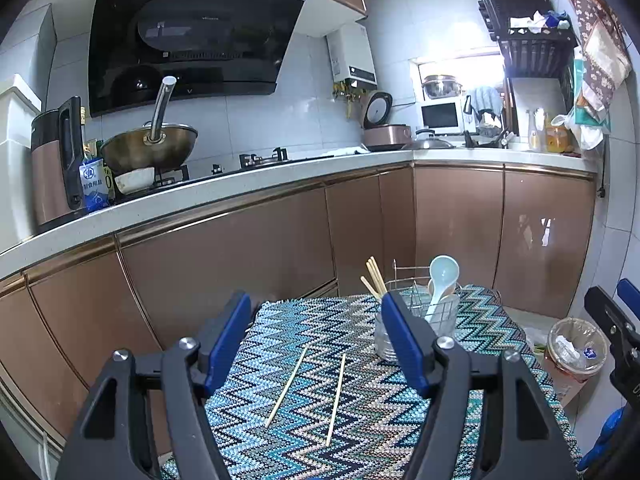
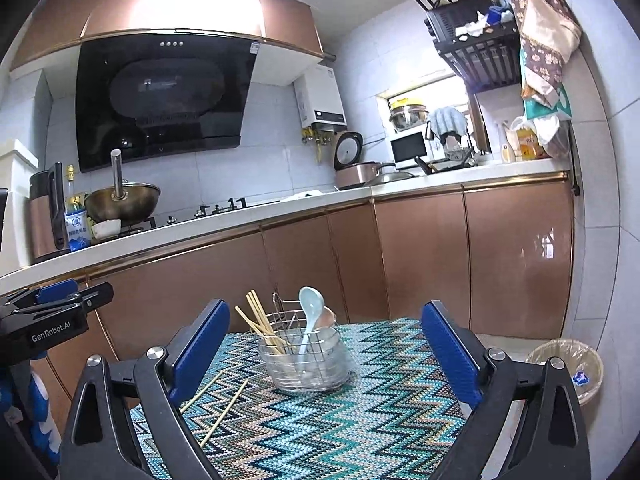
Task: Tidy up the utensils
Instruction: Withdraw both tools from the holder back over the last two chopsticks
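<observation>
Utensils sit mostly sorted on the zigzag-patterned table (image 2: 360,420): the wire caddy (image 2: 308,360) stands near its far edge, holding chopsticks in a jar and a pale blue spoon (image 2: 310,312) upright, probably for easy reach. Two loose chopsticks (image 1: 312,392) lie flat, still unsorted. The left gripper (image 1: 316,344) and right gripper (image 2: 326,360) both gape wide, empty, touching nothing.

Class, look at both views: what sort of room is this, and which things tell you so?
A home kitchen, most likely: a black glass range hood above a metal wok on the gas hob, and a pink rice cooker on the white worktop.
</observation>
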A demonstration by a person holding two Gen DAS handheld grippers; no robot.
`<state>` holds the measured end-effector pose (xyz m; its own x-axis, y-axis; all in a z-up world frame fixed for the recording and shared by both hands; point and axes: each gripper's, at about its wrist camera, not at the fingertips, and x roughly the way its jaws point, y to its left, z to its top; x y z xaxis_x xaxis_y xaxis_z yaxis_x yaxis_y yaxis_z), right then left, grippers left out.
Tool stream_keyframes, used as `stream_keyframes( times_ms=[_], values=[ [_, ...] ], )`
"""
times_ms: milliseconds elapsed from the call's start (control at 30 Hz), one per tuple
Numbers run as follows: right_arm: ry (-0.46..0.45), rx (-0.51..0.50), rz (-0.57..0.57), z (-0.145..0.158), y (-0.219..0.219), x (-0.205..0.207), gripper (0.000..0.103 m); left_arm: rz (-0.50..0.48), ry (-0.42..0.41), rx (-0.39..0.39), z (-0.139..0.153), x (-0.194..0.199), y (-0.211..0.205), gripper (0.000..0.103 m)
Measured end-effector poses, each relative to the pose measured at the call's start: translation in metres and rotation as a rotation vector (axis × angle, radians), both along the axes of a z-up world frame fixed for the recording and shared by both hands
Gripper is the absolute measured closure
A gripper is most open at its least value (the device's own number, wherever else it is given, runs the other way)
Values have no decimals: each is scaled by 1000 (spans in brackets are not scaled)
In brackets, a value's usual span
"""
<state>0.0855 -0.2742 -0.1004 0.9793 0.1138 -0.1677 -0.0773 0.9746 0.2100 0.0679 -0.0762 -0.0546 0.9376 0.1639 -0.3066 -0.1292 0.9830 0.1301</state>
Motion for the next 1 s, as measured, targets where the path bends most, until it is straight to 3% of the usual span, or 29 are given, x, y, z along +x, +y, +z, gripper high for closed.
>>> stream_keyframes(
  times_ms=[300, 1000],
  values=[
    [39, 7, -22, -11, -12, 11, 3, 6, 17, 21, -9, 10, -8, 36],
    [157, -88, -61, -22, -7, 36, 1, -43, 108, 15, -39, 51, -11, 36]
  ],
)
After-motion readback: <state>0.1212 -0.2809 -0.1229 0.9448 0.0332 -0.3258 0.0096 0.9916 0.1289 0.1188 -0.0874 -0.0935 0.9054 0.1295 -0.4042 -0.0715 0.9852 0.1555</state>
